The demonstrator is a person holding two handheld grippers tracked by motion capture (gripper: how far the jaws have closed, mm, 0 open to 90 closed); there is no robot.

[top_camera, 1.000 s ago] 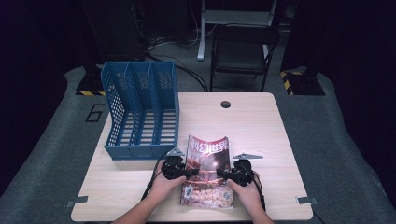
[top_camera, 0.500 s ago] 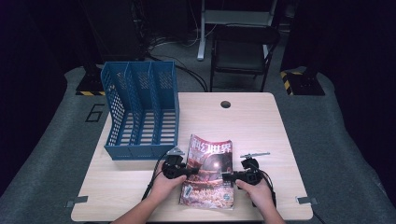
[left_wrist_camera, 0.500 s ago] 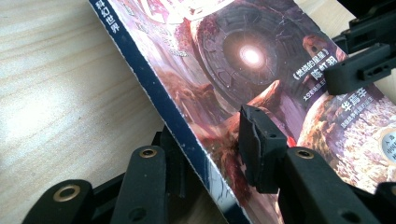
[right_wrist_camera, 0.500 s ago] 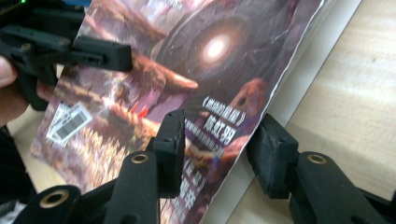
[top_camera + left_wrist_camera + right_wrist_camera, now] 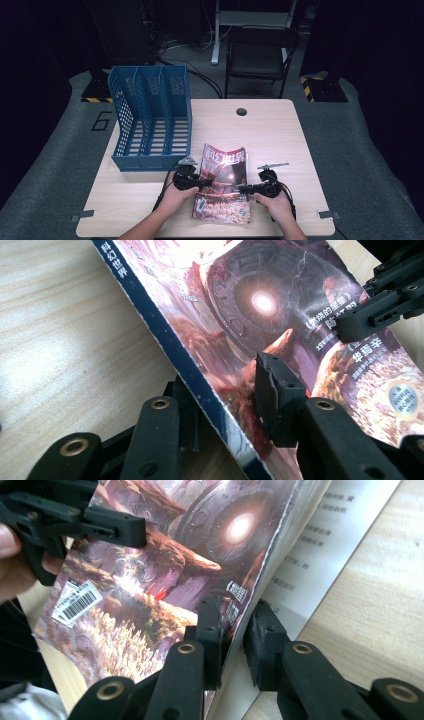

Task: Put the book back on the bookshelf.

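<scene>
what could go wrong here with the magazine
The right gripper pinches only some outer pages at the magazine edge, with an inner page fanned loose beneath; lifting may tear or splay them. The left gripper straddles just the spine edge, so the magazine might slip or sag. The file rack stands close by.

A glossy science-fiction magazine [image 5: 260, 315] with a red-brown planet cover carries the white characters 科幻世界 down its dark blue spine; white Chinese lines and a round silver badge on the cover are too small to read. A white barcode label [image 5: 77, 601] sits near one corner. A pale "6" [image 5: 102, 120] marks the grey floor mat.
</scene>
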